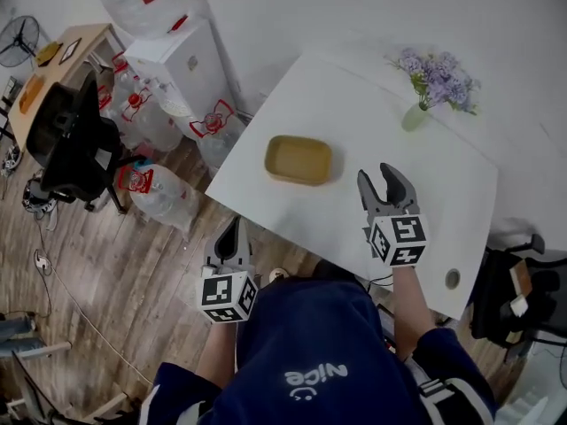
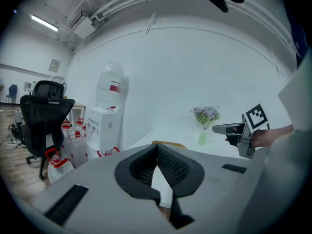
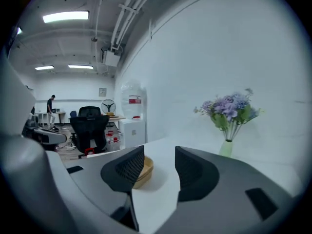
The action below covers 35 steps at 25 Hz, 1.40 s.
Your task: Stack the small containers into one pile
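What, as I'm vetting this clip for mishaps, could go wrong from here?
The yellow containers sit near the edge of the table; a nudge from the open right gripper might slide them off. The flower vase stands beyond that gripper; a sweep could tip it. The shut left gripper hangs beside the table and might strike it when raised.

1. Containers (image 1: 299, 159): tan-yellow, shallow, rect. w/ rounded corners, open side up.
2. Pose: upright, sitting flat on white table (image 1: 443, 166).
3. Place: table's left part, near its left edge, nothing touching them.
4. Seen side-on, containers (image 3: 145, 172) show stepped rim lines, i.e. nested in one pile; count can't tell.
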{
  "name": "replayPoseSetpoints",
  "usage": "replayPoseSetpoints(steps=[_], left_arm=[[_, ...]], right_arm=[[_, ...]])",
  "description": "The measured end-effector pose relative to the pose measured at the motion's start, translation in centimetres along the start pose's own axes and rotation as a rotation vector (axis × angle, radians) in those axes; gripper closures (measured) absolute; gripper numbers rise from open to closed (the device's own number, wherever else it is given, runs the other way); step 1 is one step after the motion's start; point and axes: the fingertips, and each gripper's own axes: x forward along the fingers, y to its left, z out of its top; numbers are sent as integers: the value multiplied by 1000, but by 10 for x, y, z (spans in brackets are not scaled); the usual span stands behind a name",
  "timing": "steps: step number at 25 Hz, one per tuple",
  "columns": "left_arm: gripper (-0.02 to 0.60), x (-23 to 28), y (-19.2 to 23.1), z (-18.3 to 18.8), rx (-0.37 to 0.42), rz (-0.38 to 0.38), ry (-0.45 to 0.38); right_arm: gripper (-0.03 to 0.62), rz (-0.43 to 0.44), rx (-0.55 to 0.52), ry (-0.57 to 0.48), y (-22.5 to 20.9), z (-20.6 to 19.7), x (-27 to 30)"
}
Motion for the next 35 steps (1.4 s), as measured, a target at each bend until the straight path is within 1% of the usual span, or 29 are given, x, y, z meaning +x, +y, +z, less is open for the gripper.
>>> replayPoseSetpoints(steps=[2, 5, 9, 12, 15, 19, 20, 24, 26, 28, 29, 35], left_arm=[[561, 8, -9, 4, 19, -31, -4], [561, 13, -21, 8, 49, -76, -8], [561, 17, -32, 7, 64, -114, -3], [561, 16, -37, 5, 66, -136, 2], [561, 16, -40, 4, 67, -151, 4], [561, 13, -41, 0, 61, -153, 6], [561, 11, -41, 0, 60, -152, 5], [561, 4, -36, 0, 45, -140, -8], [561, 0, -32, -1, 32, -133, -11], [561, -3, -29, -2, 23, -126, -11], [561, -5, -27, -3, 20, -122, -10], [561, -9, -10, -12, -1, -79, 5]], right_arm=[[413, -51, 17, -2, -10, -13, -14], [413, -88, 71, -22, -18, -27, -34], [413, -162, 143, -56, -25, -44, -62], [413, -180, 137, -20, -20, -61, -74], [413, -202, 125, -1, -21, -68, -82], [413, -211, 107, -15, -25, -63, -86], [413, -212, 117, -28, -26, -61, -86], [414, -243, 245, -91, -31, -55, -90], [429, -257, 228, -86, -31, -54, -92], [513, -259, 195, -69, -27, -54, -92], [525, -256, 189, -65, -26, -53, -92], [539, -229, 133, -49, -16, -50, -90]])
